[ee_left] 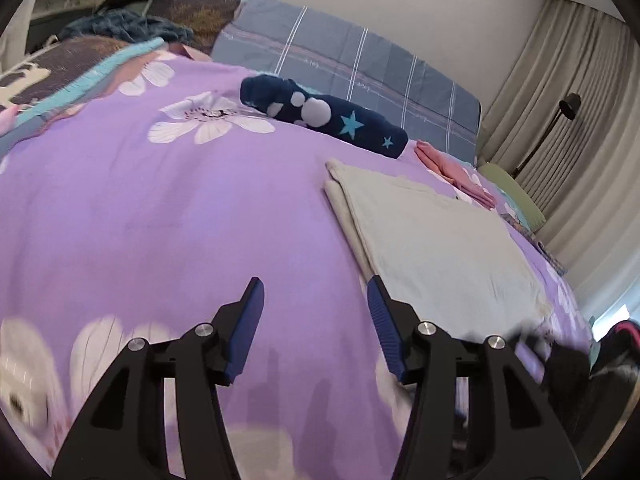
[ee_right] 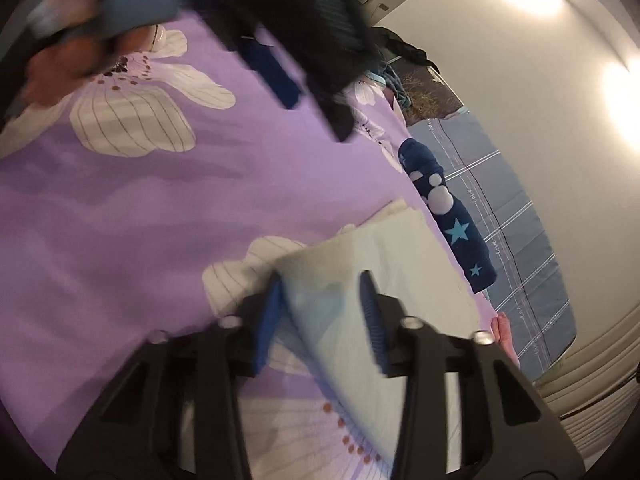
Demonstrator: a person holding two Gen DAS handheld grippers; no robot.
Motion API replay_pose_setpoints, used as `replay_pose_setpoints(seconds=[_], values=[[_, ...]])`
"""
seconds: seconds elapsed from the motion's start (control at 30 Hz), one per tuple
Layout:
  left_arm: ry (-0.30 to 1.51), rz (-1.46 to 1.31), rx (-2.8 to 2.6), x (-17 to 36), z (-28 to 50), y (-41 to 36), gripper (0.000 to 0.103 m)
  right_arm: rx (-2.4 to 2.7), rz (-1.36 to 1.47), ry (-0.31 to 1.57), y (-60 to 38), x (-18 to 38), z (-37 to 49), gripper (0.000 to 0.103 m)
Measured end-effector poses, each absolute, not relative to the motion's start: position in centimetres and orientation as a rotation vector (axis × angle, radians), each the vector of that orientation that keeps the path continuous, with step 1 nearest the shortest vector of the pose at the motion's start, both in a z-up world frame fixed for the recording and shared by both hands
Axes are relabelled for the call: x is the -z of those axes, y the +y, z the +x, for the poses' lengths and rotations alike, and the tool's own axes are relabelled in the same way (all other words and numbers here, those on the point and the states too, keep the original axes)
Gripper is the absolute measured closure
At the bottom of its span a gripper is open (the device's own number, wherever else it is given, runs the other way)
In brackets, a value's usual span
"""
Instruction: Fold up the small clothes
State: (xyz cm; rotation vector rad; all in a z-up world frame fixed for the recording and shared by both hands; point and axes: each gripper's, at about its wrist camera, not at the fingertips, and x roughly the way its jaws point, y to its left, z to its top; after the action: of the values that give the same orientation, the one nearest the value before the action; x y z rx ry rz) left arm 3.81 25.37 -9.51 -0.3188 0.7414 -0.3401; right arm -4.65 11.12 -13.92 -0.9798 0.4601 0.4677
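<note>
A folded pale cloth [ee_left: 440,240] lies flat on the purple flowered bedspread [ee_left: 160,220]. My left gripper [ee_left: 316,280] hovers just left of its near edge, open, with only bedspread between its fingers. In the right wrist view my right gripper [ee_right: 321,276] straddles a corner of the pale cloth [ee_right: 380,248]. Its jaws stand apart and the blue pads [ee_right: 272,320] do not visibly squeeze the cloth. The left gripper [ee_right: 308,100] shows blurred at the top of that view, beside a hand [ee_right: 60,68].
A rolled navy garment with stars [ee_left: 320,114] lies beyond the pale cloth, and a folded pink cloth [ee_left: 452,168] to its right. Behind are a blue checked pillow [ee_left: 340,52], a heap of dark clothes [ee_left: 132,28], a green cushion [ee_left: 512,192], curtains [ee_left: 560,80] and a floor lamp [ee_left: 568,108].
</note>
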Motion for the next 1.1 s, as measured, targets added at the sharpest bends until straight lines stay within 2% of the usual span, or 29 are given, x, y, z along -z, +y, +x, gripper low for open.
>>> replay_pose_setpoints(seconds=[0.03, 0.1, 0.27, 0.47, 0.53, 0.57, 0.6, 0.67, 0.77, 0.87, 0.93, 1.03, 1.07, 1.1], values=[[0.756, -0.335, 0.370, 9.4, 5.5, 25.3, 0.049, -0.467, -0.987, 0.472, 11.3, 14.1, -4.5, 0.101], [0.775, -0.348, 0.386, 9.5, 7.3, 25.1, 0.049, -0.473, -0.966, 0.457, 11.2, 13.7, -4.5, 0.101], [0.855, -0.459, 0.516, 11.0, 11.8, 23.7, 0.049, -0.513, -0.673, 0.486, 8.2, 8.1, -3.8, 0.101], [0.925, -0.595, 0.634, 13.6, 15.1, 21.5, 0.048, -0.546, -0.622, 0.540, 8.2, 7.6, -3.8, 0.101], [0.905, -0.590, 0.654, 13.8, 16.1, 20.8, 0.064, -0.552, -0.634, 0.552, 8.7, 8.3, -4.1, 0.101], [0.916, -0.606, 0.654, 14.1, 16.9, 20.6, 0.089, -0.554, -0.635, 0.558, 8.9, 8.6, -3.9, 0.101], [0.923, -0.626, 0.645, 14.2, 17.4, 20.6, 0.098, -0.555, -0.634, 0.567, 9.0, 8.8, -3.7, 0.101], [0.894, -0.687, 0.640, 13.4, 18.0, 20.9, 0.099, -0.561, -0.617, 0.569, 9.2, 8.5, -3.8, 0.101], [0.799, -0.616, 0.621, 11.2, 17.1, 21.0, 0.099, -0.567, -0.653, 0.524, 9.3, 8.0, -4.3, 0.101], [0.865, -0.501, 0.501, 13.6, 17.6, 20.3, 0.100, -0.602, -0.698, 0.592, 9.6, 10.1, -3.9, 0.101], [0.867, -0.635, 0.541, 14.9, 17.7, 21.7, 0.100, -0.592, -0.734, 0.607, 9.9, 11.4, -4.1, 0.100], [0.867, -0.628, 0.533, 14.9, 17.3, 21.9, 0.100, -0.605, -0.741, 0.590, 9.9, 11.0, -5.0, 0.093], [0.863, -0.623, 0.537, 14.8, 17.2, 21.8, 0.096, -0.613, -0.740, 0.584, 9.7, 10.7, -5.4, 0.091], [0.857, -0.618, 0.545, 14.7, 17.1, 21.8, 0.089, -0.605, -0.754, 0.579, 9.6, 10.6, -5.7, 0.084]])
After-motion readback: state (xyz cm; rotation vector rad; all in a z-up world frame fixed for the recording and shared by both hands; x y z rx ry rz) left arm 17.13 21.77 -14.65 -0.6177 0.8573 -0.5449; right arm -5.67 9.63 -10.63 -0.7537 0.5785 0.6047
